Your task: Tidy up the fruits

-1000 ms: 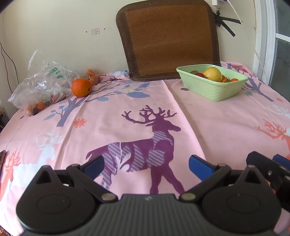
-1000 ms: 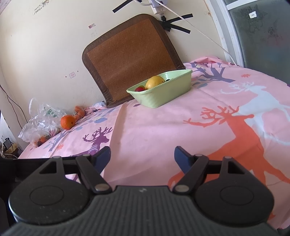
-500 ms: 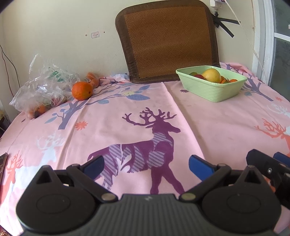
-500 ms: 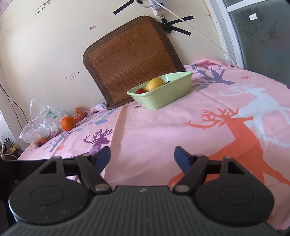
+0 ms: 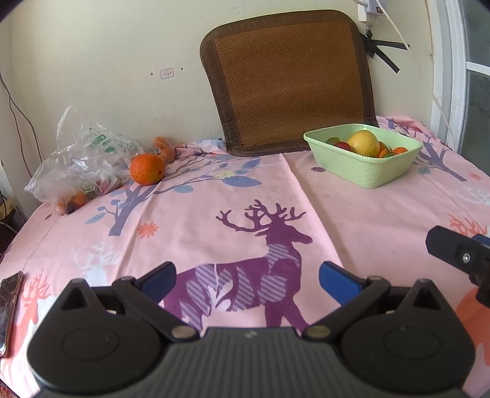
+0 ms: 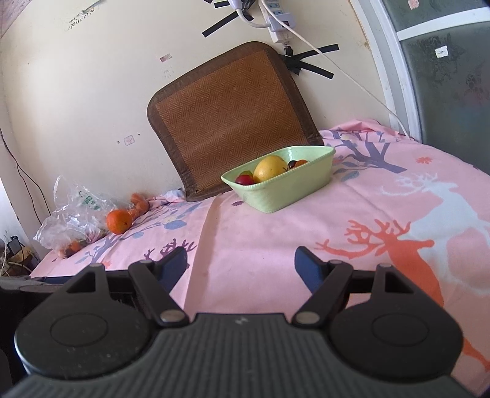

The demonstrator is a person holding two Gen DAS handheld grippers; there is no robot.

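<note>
Fruit sits in two spots on the pink deer-print tablecloth (image 5: 352, 214). Seen from the left wrist, the pale green dish (image 5: 364, 171) rests toward 1 o'clock, near the far edge of the cloth, and holds a large yellow fruit (image 5: 363, 142) with small red, green and orange pieces packed around it. A loose orange (image 5: 147, 169) lies out at 10 o'clock on the printed tree branches, well apart from the dish. Just behind it, close to the wall, are smaller orange fruits (image 5: 165, 148), partly hidden by a fold of cloth. A crumpled clear plastic bag (image 5: 82, 162) touches the orange on its 9 o'clock side, and more small fruit shows through the film at its lower end.

A brown woven mat (image 5: 291, 82) leans upright against the cream wall at 12 o'clock, just behind the dish. A white power strip (image 6: 278, 24) with its cord is taped to the wall above the mat, at 1 o'clock in the right wrist view. The edge of a phone (image 5: 10, 309) lies on the cloth at 8 o'clock.

Left gripper (image 5: 248, 280) hovers over the purple deer, its blue pads spread wide with only cloth between them, released. Right gripper (image 6: 242, 268) is likewise spread, grasping nothing, with bare pink cloth between its pads; the dish (image 6: 284, 186) lies ahead of it at 12 o'clock and the orange (image 6: 119, 221) at 10 o'clock.
</note>
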